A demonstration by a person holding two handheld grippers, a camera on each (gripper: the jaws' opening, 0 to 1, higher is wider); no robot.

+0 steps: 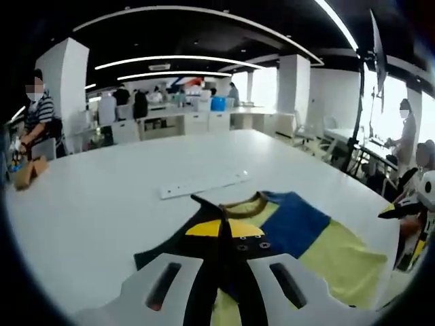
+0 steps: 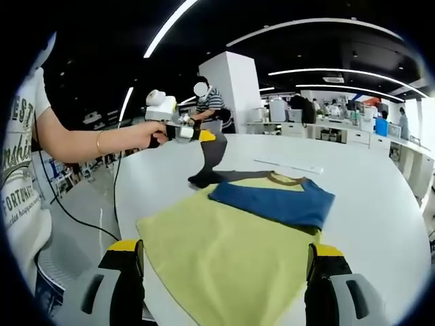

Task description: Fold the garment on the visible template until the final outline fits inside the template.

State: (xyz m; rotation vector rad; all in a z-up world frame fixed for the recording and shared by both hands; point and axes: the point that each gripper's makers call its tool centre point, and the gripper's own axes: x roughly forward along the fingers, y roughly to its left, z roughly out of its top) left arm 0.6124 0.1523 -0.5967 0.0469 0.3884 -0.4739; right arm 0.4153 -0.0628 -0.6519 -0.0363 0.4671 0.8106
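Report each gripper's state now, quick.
Left gripper: shut on the dark sleeve of the garment, lifting it off the table.
Right gripper: open, holding nothing, jaws wide over the yellow hem.

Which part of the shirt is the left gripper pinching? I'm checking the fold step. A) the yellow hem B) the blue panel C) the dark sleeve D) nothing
C: in the right gripper view the left gripper is shut on the dark sleeve, lifting it off the white table.
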